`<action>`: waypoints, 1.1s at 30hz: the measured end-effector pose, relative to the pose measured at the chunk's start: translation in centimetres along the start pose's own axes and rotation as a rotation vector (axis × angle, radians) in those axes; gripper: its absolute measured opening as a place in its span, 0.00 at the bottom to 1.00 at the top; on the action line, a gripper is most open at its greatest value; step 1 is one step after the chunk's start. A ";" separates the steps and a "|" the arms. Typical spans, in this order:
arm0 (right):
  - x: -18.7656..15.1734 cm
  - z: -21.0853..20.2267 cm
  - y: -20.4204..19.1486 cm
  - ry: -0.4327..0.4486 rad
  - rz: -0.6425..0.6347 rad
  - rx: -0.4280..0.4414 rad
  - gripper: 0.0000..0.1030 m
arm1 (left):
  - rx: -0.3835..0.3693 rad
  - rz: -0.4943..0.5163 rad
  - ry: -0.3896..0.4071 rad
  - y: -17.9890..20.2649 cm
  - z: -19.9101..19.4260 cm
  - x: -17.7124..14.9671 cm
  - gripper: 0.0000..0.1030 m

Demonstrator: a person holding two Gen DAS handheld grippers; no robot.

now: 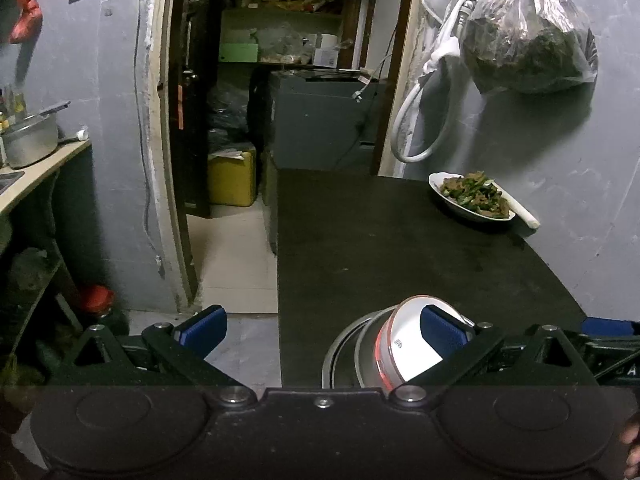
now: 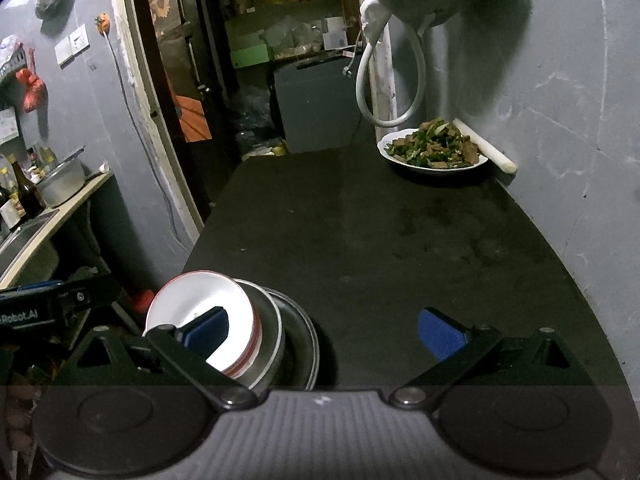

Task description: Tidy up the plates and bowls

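A white bowl with a red band (image 1: 404, 344) lies tilted inside a nest of steel bowls (image 1: 348, 344) at the near edge of the black table (image 1: 380, 260). My left gripper (image 1: 323, 332) is open wide, and its right blue pad (image 1: 442, 332) overlaps the white bowl; I cannot tell if they touch. In the right wrist view the same white bowl (image 2: 192, 296) and steel bowls (image 2: 296, 340) sit at lower left. My right gripper (image 2: 324, 334) is open too, with its left pad (image 2: 208, 334) in front of the bowl. A white plate of cooked greens and meat (image 1: 472, 196) (image 2: 434, 148) stands at the table's far right.
A grey wall runs along the table's right side, with a hose (image 2: 390, 80) and a hanging bag (image 1: 528, 36) on it. An open doorway leads to a storage room (image 1: 288, 80). At the left is a counter with a metal pot (image 1: 30, 144) and bottles (image 2: 24, 192).
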State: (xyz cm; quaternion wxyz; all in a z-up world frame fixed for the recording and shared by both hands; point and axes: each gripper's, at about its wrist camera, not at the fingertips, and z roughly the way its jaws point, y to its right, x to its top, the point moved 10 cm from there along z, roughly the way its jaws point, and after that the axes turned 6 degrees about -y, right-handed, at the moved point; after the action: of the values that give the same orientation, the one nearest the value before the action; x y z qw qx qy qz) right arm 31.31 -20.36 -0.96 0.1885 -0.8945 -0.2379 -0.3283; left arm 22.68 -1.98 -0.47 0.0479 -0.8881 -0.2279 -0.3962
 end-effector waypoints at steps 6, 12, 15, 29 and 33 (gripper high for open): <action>-0.1 -0.7 0.0 0.011 0.004 0.016 1.00 | -0.007 0.005 0.005 0.2 -0.9 -0.3 0.99; -0.2 -1.5 -0.2 0.020 0.009 0.015 1.00 | -0.022 0.006 -0.018 0.0 -1.3 -0.4 0.99; -0.2 -1.8 -0.5 0.029 0.012 0.011 1.00 | -0.036 -0.016 -0.040 -0.4 -1.3 -0.7 0.99; -1.9 -4.3 -2.1 0.034 0.037 -0.062 1.00 | -0.115 0.047 -0.038 -1.3 -3.0 -2.3 0.99; -2.8 -5.7 -2.7 0.042 0.058 -0.090 1.00 | -0.142 0.064 -0.027 -1.5 -4.2 -2.7 0.99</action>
State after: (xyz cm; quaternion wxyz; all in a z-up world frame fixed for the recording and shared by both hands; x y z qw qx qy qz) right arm 25.13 -21.84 1.65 0.1625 -0.9015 -0.1927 -0.3518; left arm 17.61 -2.78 0.26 -0.0055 -0.9014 -0.1716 -0.3975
